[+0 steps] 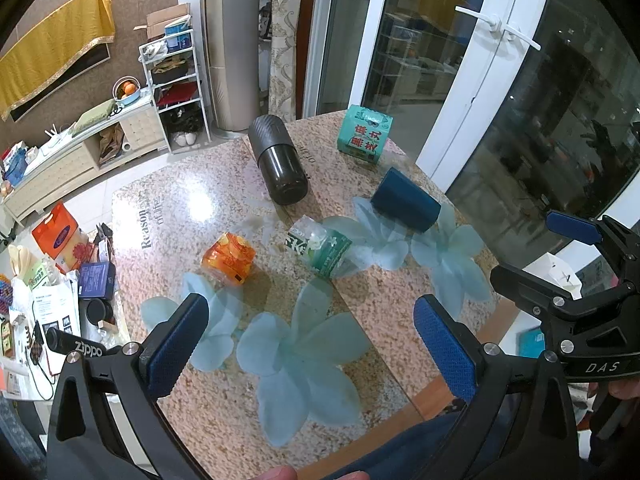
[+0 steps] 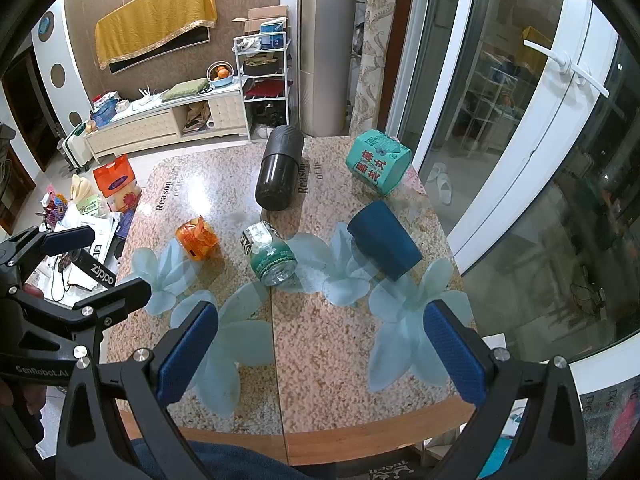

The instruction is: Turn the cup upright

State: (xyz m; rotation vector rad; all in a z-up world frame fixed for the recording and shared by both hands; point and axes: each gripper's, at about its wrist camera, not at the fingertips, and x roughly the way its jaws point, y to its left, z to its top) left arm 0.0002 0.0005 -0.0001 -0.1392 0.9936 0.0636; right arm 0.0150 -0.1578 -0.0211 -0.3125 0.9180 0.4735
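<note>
Both grippers, left gripper [image 1: 312,344] and right gripper [image 2: 320,350], hang with textured blue pads spread wide, holding nothing. The dark blue cup [image 2: 384,240], smooth and tapered, lies sideways on the speckled stone-look table [image 2: 320,360], right side.

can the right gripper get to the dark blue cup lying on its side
Probably yes. The right gripper is open and holds nothing, and the dark blue cup lies ahead of it with only bare table between.

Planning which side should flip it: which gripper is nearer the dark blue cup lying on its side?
Right. The right gripper hovers open just short of the blue cup; the left gripper, also open, sits farther off to the cup's left.
</note>
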